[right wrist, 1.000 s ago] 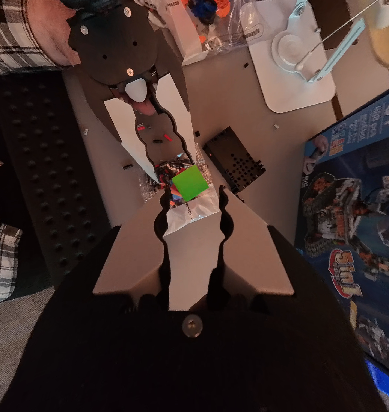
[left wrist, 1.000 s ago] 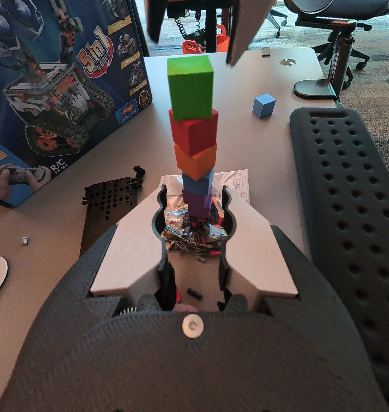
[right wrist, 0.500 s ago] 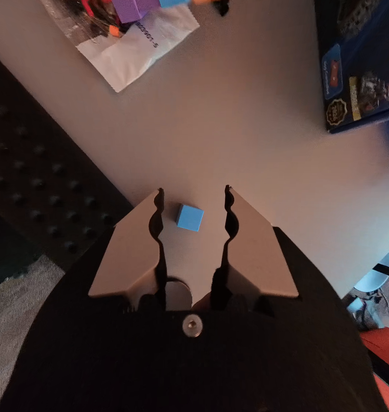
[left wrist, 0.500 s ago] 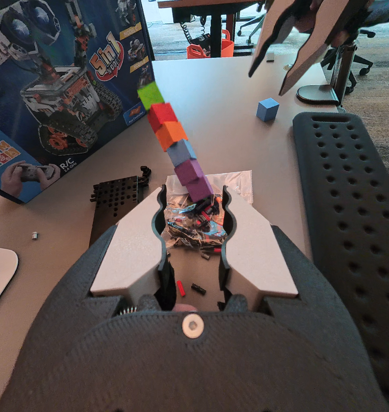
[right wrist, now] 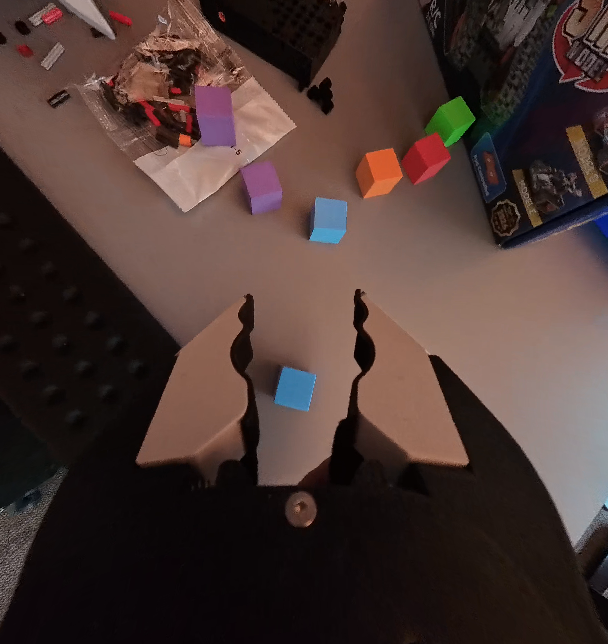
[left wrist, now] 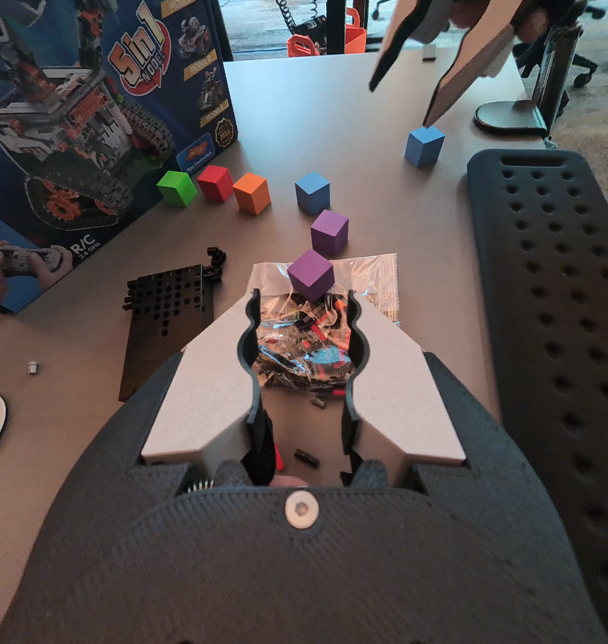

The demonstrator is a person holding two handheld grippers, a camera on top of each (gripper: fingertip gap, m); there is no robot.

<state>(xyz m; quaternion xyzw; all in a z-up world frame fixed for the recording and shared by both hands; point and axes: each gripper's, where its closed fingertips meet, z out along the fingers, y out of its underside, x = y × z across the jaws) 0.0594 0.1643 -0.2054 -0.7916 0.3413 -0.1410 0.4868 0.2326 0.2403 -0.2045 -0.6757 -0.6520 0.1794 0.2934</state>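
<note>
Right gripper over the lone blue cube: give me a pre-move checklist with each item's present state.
1. Right gripper open: ok.
2. Lone blue cube between its fingers, untouched: ok.
3. That cube flat on the table, apart from other cubes: ok.
4. Left gripper open, empty, over the parts bag: ok.
5. Cubes stacked: not ok; green, red, orange, second blue lie scattered.
6. Height above the cube: cannot tell.

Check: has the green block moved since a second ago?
Yes. The green block fell from the top of the stack to the table, landing left beside the toy box, far from the parts bag.
</note>
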